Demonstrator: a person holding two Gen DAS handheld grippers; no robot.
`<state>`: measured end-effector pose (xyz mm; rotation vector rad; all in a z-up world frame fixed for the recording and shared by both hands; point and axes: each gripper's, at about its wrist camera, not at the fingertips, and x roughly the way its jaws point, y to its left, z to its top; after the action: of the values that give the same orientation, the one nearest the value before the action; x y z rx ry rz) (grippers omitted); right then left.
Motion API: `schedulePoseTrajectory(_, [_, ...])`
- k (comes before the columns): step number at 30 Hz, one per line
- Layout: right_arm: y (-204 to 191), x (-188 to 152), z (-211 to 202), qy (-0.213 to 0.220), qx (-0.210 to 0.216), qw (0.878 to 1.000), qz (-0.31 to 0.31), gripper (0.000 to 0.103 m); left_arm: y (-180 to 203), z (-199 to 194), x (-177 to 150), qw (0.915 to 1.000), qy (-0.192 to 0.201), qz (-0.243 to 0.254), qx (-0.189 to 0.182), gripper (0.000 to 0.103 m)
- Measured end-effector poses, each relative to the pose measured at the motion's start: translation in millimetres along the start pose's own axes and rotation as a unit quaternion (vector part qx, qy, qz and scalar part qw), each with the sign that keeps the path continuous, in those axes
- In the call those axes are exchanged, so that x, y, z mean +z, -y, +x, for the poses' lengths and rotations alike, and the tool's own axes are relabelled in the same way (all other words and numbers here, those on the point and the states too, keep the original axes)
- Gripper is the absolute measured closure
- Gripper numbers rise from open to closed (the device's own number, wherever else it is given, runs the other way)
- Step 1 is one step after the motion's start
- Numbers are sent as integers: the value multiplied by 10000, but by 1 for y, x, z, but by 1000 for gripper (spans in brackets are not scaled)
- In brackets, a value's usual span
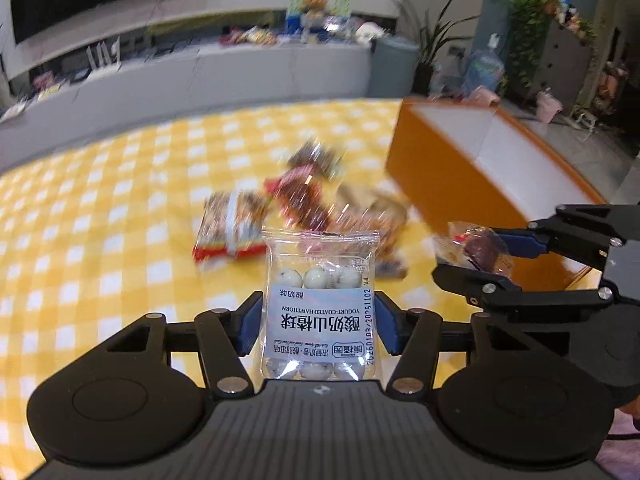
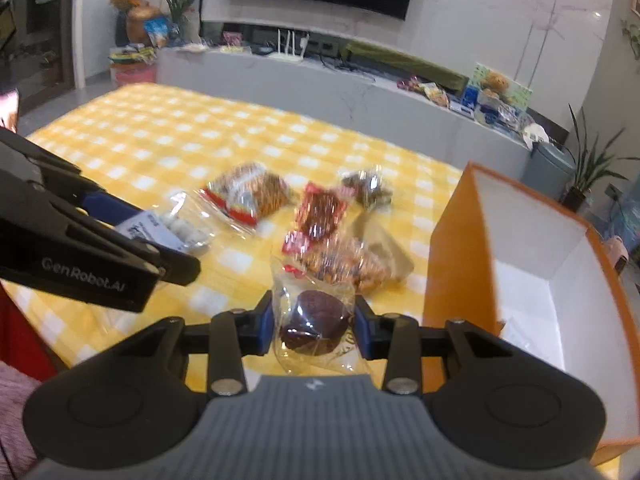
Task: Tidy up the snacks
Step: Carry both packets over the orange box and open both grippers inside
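Gripping one snack apiece, both tools hang above the yellow-and-white checked tablecloth (image 1: 100, 208). The left gripper (image 1: 319, 326) is clamped on a clear plastic packet of white yogurt-coated hawthorn balls with a pale blue label (image 1: 319, 316); its blue pads press the packet's two sides, and the packet's long axis runs straight out along the fingers. The right gripper (image 2: 314, 326) is clamped on a clear wrapper holding a dark round cake (image 2: 314, 322), likewise pinched from both sides.

The open orange cardboard box with a white inside (image 2: 520, 272) is what the coming move turns on, as I judge it. From the right gripper it lies at about two o'clock, just beside the fingers; from the left gripper it lies at about one o'clock, beyond the right tool. The right hand is therefore nearer.

The loose heap of remaining snack packets (image 2: 320, 224) lies on the cloth at twelve o'clock from both tools.

Only the right wrist view looks down into the box and shows its white floor; the left wrist view shows mainly the orange outer wall, blurred.
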<state>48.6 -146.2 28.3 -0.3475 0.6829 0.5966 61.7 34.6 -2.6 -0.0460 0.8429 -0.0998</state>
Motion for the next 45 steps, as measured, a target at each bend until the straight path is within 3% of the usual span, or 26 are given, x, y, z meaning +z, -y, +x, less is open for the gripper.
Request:
schedulePoseTrajectory(10, [56, 40, -58, 226, -74, 9997, 30, 65, 48, -28, 63, 9962, 413, 349, -689, 38])
schedulePoseTrajectory(21, [133, 46, -90, -243, -232, 9994, -22, 65, 116, -2, 119, 9862, 338, 868, -1370, 38])
schedulePoseTrajectory(28, [178, 31, -83, -694, -330, 9970, -100, 65, 155, 37, 136, 9810, 56, 1118, -1587, 38])
schedulePoseTrajectory(34, [205, 22, -58, -1361, -148, 9900, -329, 65, 174, 80, 142, 9757, -623, 1274, -1669, 38])
schedulePoseTrajectory(40, [221, 11, -31, -1890, 79, 9803, -559, 65, 192, 116, 131, 9667, -1199, 1741, -1444, 38])
schedulePoseTrajectory(45, [227, 2, -13, -2042, 286, 9754, -781, 65, 202, 139, 126, 9559, -1431, 2162, -1377, 38])
